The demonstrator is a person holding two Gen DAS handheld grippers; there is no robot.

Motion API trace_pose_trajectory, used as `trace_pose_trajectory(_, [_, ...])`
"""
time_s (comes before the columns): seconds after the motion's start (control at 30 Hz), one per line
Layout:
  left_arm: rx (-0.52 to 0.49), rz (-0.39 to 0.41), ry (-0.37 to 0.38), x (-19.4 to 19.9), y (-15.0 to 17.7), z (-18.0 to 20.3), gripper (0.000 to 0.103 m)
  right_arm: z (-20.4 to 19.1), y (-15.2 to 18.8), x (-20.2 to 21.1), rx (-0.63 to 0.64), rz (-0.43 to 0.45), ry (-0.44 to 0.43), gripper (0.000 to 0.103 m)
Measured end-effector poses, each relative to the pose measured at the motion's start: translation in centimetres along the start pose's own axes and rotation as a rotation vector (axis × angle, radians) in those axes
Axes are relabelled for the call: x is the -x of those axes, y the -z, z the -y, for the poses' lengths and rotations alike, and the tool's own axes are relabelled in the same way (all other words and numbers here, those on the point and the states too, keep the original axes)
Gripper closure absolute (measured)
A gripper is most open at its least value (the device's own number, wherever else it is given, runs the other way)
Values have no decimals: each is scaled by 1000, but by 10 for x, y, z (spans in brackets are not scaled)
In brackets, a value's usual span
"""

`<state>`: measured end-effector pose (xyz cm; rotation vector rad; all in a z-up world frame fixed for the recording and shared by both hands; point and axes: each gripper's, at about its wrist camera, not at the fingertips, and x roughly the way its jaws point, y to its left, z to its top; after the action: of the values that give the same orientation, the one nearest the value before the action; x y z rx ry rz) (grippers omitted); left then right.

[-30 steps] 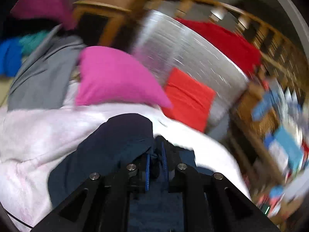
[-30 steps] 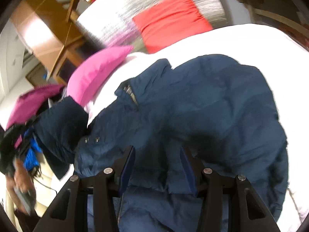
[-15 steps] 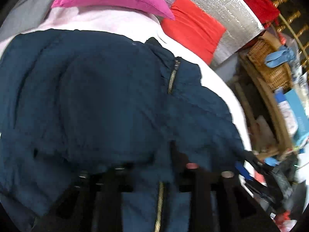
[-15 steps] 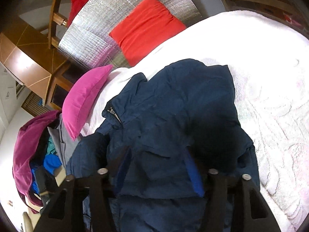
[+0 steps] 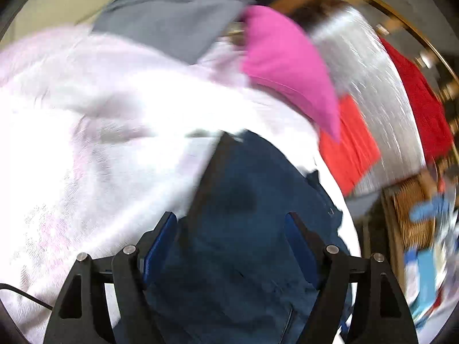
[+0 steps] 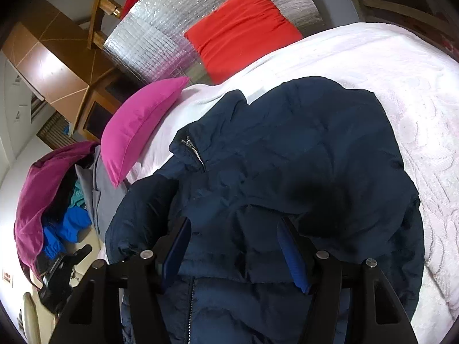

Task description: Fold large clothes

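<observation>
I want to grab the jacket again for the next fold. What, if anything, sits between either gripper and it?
Nothing visible does. The left gripper and the right gripper are both open right above the navy jacket, which lies on the white bedspread. The pink pillow lies off to the side.

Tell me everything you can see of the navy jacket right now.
The jacket is dark navy, puffy and quilted, with a collar and a metal zipper part open. It lies crumpled on the white bedspread, one sleeve folded across the front. Both the left gripper and right gripper hover over it, jaws open.
</observation>
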<state>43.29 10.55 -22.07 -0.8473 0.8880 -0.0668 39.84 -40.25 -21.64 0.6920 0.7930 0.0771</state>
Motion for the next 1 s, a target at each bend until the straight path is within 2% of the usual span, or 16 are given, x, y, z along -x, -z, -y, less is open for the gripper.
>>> trace_pose_trajectory(0.07, [37, -40, 14, -13, -2, -6, 25, 0, 0, -2, 2, -2, 7, 37])
trace_pose_trajectory(0.17, [17, -81, 7, -26, -1, -3, 25, 2, 0, -5, -14, -6, 10, 37])
trace_pose_trajectory(0.3, [-12, -70, 29, -28, 2, 4, 26, 1, -1, -8, -7, -8, 12, 37])
trace_pose_trajectory(0.33, [-15, -59, 31, -29, 3, 6, 30, 0, -1, -8, -2, -7, 13, 37])
trace_pose_trajectory(0.37, [-24, -35, 31, -26, 5, 9, 48, 0, -1, -7, 0, -5, 14, 37])
trace_pose_trajectory(0.43, [-56, -4, 36, -22, 6, 15, 69, 0, -1, -6, 3, 0, 15, 37])
trace_pose_trajectory(0.53, [-107, 22, 82, -17, 6, 26, 88, 2, -2, -2, 2, 15, 21, 37])
trace_pose_trajectory(0.57, [-125, 25, 108, -14, 8, 32, 90, 4, -3, 0, -3, 18, 23, 37])
trace_pose_trajectory(0.7, [-250, 60, 243, 7, 25, 76, 92, 10, -4, 5, -15, 28, 29, 37])
trace_pose_trajectory(0.8, [-355, 47, 315, 14, 45, 110, 92, 14, -5, 8, -17, 34, 33, 37])
trace_pose_trajectory(0.9, [-453, -18, 341, 3, 77, 139, 92, 19, -7, 11, -26, 38, 39, 37])
trace_pose_trajectory(1.0, [-528, -97, 322, -19, 110, 160, 92, 25, -9, 13, -46, 40, 34, 37])
